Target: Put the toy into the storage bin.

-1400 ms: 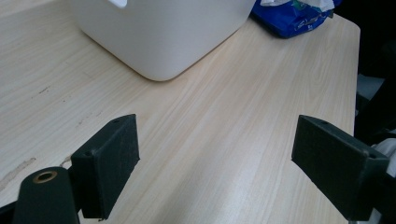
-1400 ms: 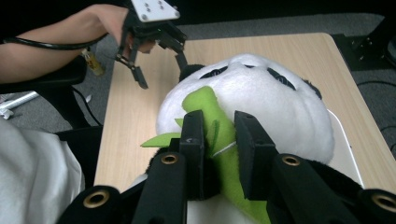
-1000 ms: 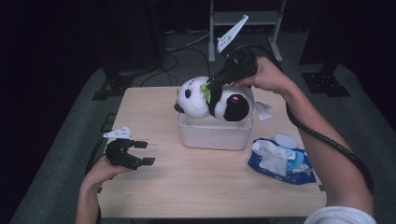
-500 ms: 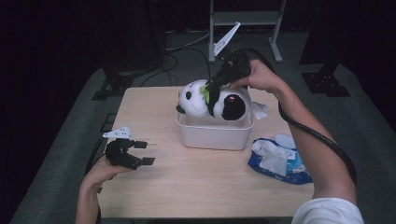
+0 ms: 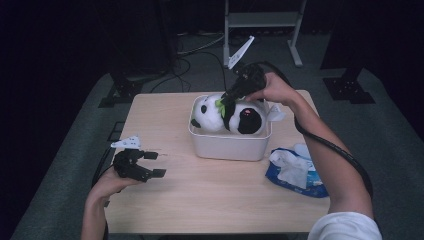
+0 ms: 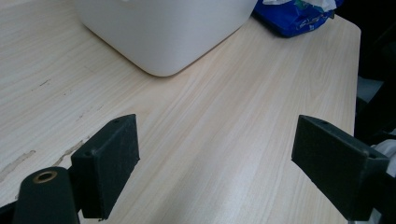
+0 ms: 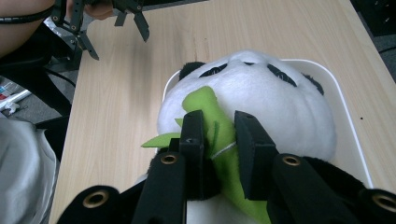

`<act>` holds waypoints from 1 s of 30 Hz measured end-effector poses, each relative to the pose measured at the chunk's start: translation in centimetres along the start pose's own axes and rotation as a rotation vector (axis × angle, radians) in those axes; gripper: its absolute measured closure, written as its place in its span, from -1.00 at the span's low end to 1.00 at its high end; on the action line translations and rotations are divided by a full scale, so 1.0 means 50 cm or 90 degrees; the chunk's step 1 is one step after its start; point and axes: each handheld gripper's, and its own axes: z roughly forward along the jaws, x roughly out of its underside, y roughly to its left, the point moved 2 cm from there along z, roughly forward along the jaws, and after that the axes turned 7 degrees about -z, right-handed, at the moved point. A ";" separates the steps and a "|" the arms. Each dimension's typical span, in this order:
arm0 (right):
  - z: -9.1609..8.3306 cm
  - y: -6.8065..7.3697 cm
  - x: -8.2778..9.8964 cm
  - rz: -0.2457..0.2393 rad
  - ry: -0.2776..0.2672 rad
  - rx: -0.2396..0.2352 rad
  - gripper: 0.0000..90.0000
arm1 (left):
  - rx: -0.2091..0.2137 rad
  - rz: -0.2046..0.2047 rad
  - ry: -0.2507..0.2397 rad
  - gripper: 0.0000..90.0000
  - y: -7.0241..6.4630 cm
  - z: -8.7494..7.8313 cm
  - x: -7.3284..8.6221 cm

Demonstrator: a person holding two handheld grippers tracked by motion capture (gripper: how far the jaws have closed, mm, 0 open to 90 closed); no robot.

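High view, near to far: the left gripper [image 5: 150,164] rests at the bench's [image 5: 210,200] near-left edge, jaws wide and empty. The right gripper [image 7: 219,140] pinches the plush panda's [image 5: 227,114] green bamboo sprig [image 7: 219,140] inside the white tub [image 5: 227,145]. Seating the panda seems the step; release should follow. The wipes packet [image 5: 295,172] crowds the tub's right; open bench lies left.

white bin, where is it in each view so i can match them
High view: bin at table centre, panda inside.
Left gripper view: bin at top, beyond the open jaws.
Right gripper view: bin rim at right, around the panda.
Shared landmark: the wooden table.
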 end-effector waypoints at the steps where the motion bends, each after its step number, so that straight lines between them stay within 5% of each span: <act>1: 0.001 0.000 0.002 0.003 0.001 -0.002 0.63 | 0.000 0.000 -0.001 -0.70 -0.001 0.000 0.000; 30: 0.067 0.000 0.049 0.011 0.011 -0.015 0.62 | 0.003 0.002 0.001 -0.70 -0.002 -0.001 0.000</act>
